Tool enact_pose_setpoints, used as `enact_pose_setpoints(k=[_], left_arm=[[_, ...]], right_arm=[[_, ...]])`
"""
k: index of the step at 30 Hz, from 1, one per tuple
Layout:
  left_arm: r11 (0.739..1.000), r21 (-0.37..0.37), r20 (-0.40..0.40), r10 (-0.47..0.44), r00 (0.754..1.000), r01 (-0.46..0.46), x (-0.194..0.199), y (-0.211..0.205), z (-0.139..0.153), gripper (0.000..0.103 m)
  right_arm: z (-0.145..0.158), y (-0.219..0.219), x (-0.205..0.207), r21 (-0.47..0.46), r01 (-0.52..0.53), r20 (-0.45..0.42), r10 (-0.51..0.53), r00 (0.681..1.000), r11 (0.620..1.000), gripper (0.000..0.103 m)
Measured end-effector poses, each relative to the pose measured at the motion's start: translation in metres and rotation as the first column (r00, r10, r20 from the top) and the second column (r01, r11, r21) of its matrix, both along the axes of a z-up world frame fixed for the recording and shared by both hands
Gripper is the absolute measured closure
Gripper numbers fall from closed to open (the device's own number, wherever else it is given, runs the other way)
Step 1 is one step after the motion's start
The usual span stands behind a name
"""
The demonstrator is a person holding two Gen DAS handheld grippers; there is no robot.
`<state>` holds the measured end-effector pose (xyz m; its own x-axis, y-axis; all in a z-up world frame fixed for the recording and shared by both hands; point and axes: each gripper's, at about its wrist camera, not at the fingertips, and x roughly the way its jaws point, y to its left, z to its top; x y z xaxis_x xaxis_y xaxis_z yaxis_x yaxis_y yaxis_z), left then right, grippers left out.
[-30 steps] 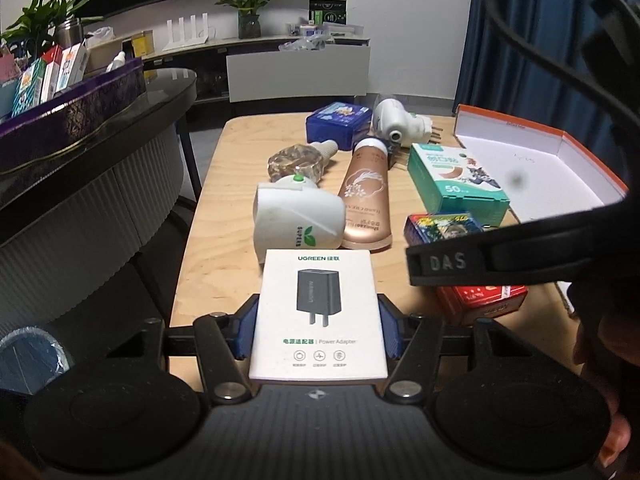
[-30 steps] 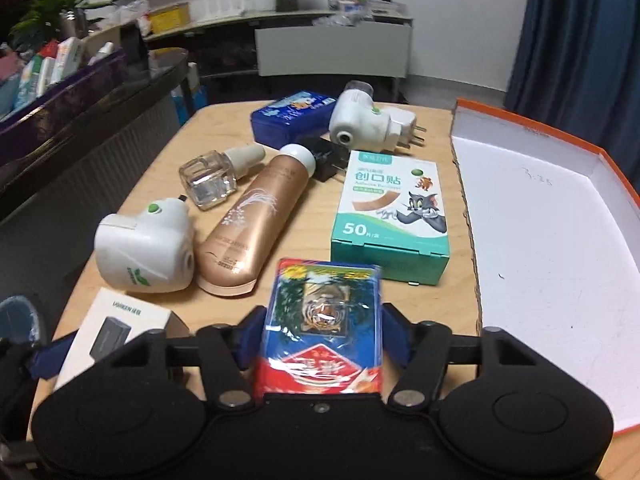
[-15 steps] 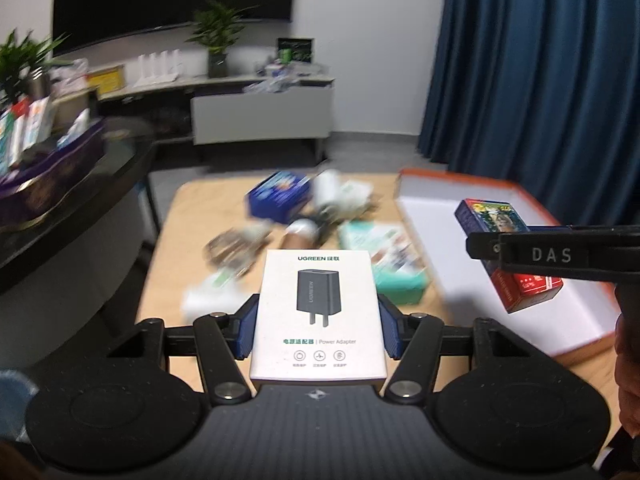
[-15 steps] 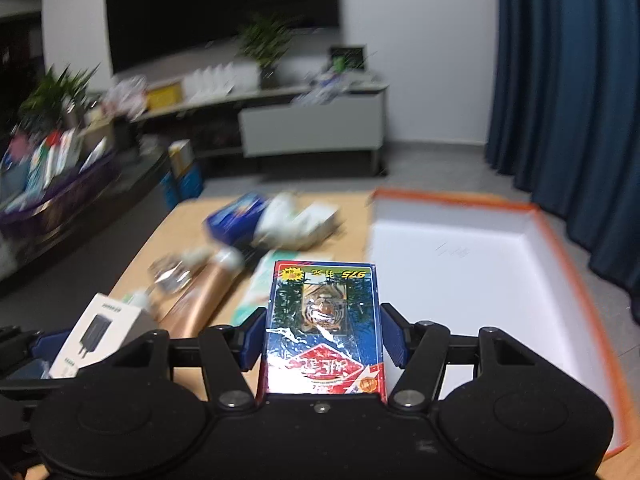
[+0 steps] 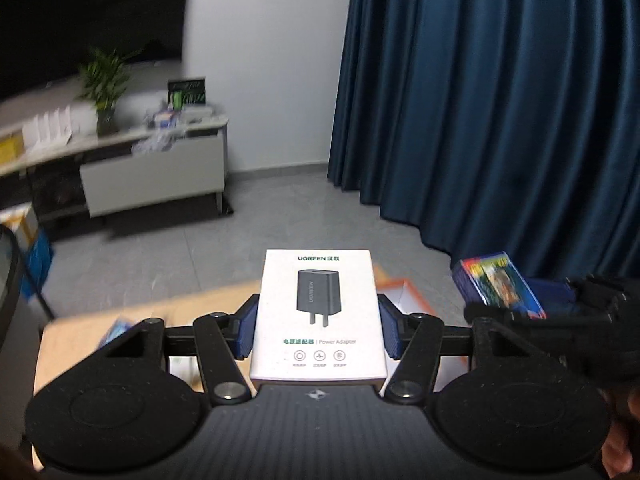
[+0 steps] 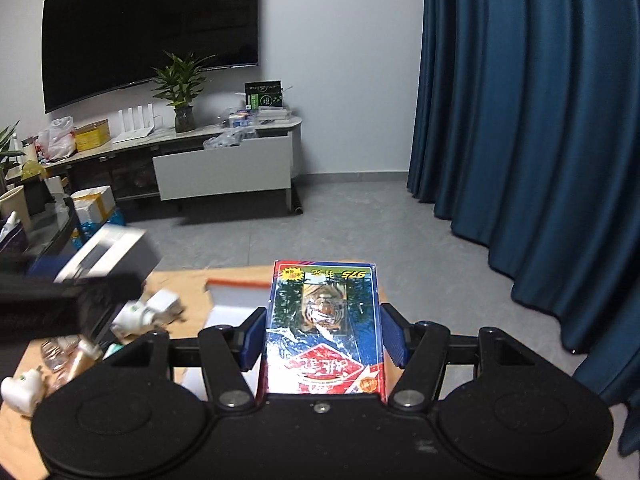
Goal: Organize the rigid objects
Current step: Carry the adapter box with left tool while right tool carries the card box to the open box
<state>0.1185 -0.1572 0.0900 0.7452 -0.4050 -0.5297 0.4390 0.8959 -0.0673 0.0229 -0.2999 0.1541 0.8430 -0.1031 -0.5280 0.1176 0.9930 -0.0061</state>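
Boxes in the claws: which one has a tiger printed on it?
The blue-and-red box gripped by the right claw. The left claw grips a white power adapter box showing a dark plug.

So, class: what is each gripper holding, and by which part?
Left gripper: white power-adapter box, by its long sides. Right gripper: blue-and-red tiger box, likewise.

Two wide fisheye views, each mounted just behind a handheld gripper and looking forward and slightly down along its fingers. The left view faces a blue curtain [image 5: 500, 120] and the far end of a wooden table [image 5: 80, 332]. The right view faces the same curtain, a wall-mounted television [image 6: 148, 28] and a low cabinet [image 6: 224, 168]. Both share the cabinet, potted plant [image 6: 182, 84], floor and table edge.
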Motion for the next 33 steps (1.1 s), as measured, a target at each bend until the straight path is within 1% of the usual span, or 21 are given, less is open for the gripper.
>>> enact_pose_setpoints(k=[3, 6, 9, 13, 15, 20, 21, 24, 33], left_arm=[[1.0, -0.011, -0.008, -0.003, 1.0, 0.003, 0.01, -0.013, -0.004, 0.044], [1.0, 0.016, -0.011, 0.006, 1.0, -0.006, 0.013, -0.023, -0.017, 0.044], [0.999, 0.023, -0.049, 0.034, 0.998, -0.033, 0.019, -0.025, -0.031, 0.044], [0.998, 0.053, -0.085, 0.037, 0.996, -0.033, 0.023, -0.024, -0.047, 0.044], [0.998, 0.054, -0.095, 0.047, 0.994, -0.042, 0.027, -0.023, -0.052, 0.044], [0.997, 0.061, -0.113, 0.06, 0.992, -0.053, 0.038, -0.026, -0.053, 0.044], [0.997, 0.062, -0.115, 0.061, 0.992, -0.054, 0.039, -0.027, -0.05, 0.044], [0.997, 0.062, -0.122, 0.063, 0.991, -0.055, 0.036, -0.033, -0.043, 0.044], [0.996, 0.068, -0.131, 0.073, 0.989, -0.064, 0.037, -0.038, -0.045, 0.044]], right_arm=[[-0.001, -0.013, 0.009, 0.008, 0.002, 0.002, -0.002, 1.0, 1.0, 0.032], [-0.011, -0.023, 0.021, 0.029, 0.001, -0.021, 0.0, 1.0, 1.0, 0.032], [-0.021, -0.029, 0.034, 0.042, -0.008, -0.05, 0.01, 0.999, 0.999, 0.032], [-0.034, -0.028, 0.054, 0.037, -0.029, -0.101, 0.033, 0.994, 0.999, 0.032], [-0.038, -0.026, 0.062, 0.031, -0.043, -0.117, 0.046, 0.992, 0.999, 0.032], [-0.047, -0.025, 0.075, 0.01, -0.061, -0.141, 0.061, 0.988, 0.998, 0.032], [-0.048, -0.023, 0.076, 0.009, -0.06, -0.144, 0.06, 0.988, 0.998, 0.032], [-0.053, -0.02, 0.082, 0.009, -0.053, -0.162, 0.053, 0.985, 0.999, 0.032], [-0.057, -0.02, 0.092, 0.023, -0.052, -0.172, 0.055, 0.984, 0.998, 0.032]])
